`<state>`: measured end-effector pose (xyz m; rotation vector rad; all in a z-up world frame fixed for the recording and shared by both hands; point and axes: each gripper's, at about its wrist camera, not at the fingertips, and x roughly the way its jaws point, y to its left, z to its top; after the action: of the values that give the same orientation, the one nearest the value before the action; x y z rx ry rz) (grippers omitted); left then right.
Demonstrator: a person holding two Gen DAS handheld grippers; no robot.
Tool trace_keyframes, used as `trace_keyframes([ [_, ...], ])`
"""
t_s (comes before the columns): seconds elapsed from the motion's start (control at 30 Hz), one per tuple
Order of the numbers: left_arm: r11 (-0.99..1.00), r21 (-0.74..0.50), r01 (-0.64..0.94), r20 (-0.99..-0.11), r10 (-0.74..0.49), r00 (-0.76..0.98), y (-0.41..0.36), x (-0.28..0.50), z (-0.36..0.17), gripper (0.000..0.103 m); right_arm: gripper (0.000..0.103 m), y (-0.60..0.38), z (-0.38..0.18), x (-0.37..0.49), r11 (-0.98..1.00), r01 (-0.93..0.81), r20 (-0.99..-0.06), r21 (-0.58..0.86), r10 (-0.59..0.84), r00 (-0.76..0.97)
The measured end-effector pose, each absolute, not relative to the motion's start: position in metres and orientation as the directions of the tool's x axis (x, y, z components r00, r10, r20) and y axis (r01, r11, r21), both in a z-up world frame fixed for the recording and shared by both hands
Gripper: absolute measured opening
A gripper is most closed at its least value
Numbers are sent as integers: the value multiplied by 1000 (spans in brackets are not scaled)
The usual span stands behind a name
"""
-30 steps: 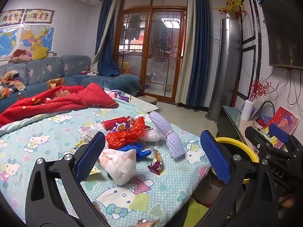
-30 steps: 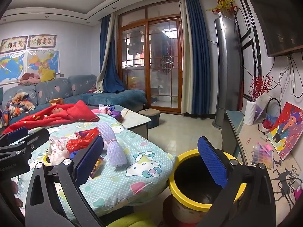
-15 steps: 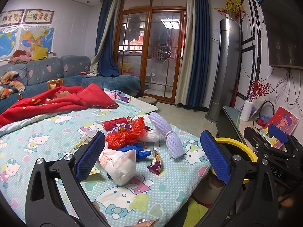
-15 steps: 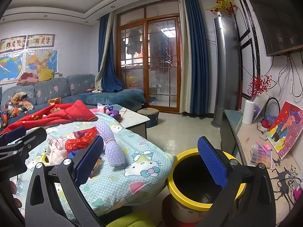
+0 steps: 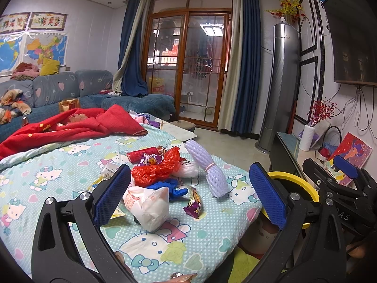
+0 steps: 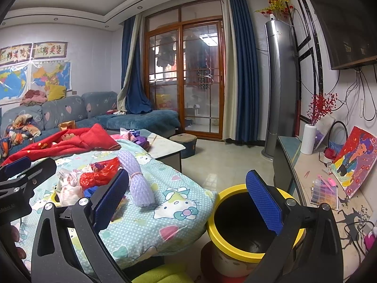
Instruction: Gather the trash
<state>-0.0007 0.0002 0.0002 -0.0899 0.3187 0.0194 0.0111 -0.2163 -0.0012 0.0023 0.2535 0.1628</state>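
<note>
Your left hand-held gripper [image 5: 189,195] is spread wide, holding nothing, above the white bag [image 5: 150,206] in the trash pile on the quilt [image 5: 200,233]. Your right hand-held gripper [image 6: 188,198] gapes empty; the yellow-rimmed bin [image 6: 226,194] stands just beyond.

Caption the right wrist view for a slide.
Open right tongs above yellow-rimmed bin, beside wrappers on cartoon-cat quilt.

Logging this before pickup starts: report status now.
Left tool open, empty; right tool open, empty. Trash pile on the bedspread, untouched. Yellow-rimmed bin beside it, mouth unobstructed.
</note>
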Motion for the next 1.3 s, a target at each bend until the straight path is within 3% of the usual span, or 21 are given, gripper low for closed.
trace_keyframes([
  [0.8,996,-88,-34,-313,4,950,1,-1,0,92,97,-216,-10,9,985,-172,-257,16,170,951],
  [1.3,971,-151,-185,-343,124,931,55,-2,9,92,97,-170,-11,13,930,-368,-302,-21,345,889],
])
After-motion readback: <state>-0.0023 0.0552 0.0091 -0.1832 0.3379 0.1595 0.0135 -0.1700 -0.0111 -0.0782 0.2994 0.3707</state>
